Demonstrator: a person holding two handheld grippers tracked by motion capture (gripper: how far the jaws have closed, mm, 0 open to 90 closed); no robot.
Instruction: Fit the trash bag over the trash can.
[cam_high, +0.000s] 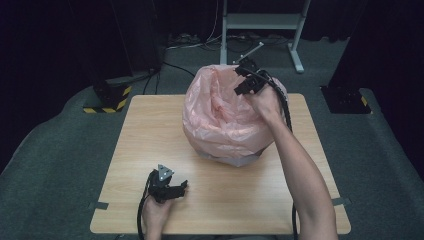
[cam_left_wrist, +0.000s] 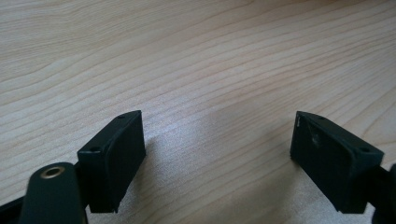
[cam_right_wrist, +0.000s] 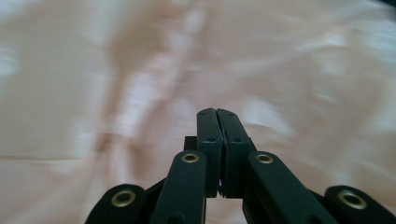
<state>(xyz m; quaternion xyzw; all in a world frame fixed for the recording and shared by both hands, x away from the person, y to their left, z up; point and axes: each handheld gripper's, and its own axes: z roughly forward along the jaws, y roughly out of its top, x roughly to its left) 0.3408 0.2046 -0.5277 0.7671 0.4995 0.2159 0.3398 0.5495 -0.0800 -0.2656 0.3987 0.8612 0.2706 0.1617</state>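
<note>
Two risks looming: right gripper (cam_high: 246, 80), clenched at 1 o'clock on rim of pink bag (cam_high: 220, 117) lining bin at table (cam_high: 150, 150) centre, possibly tearing or slipping film if yanking; left gripper (cam_high: 172, 189) released, idling at 7 o'clock.

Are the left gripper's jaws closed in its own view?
No, the left gripper has its jaws standing wide apart over the bare wooden table, with nothing between them.
</note>
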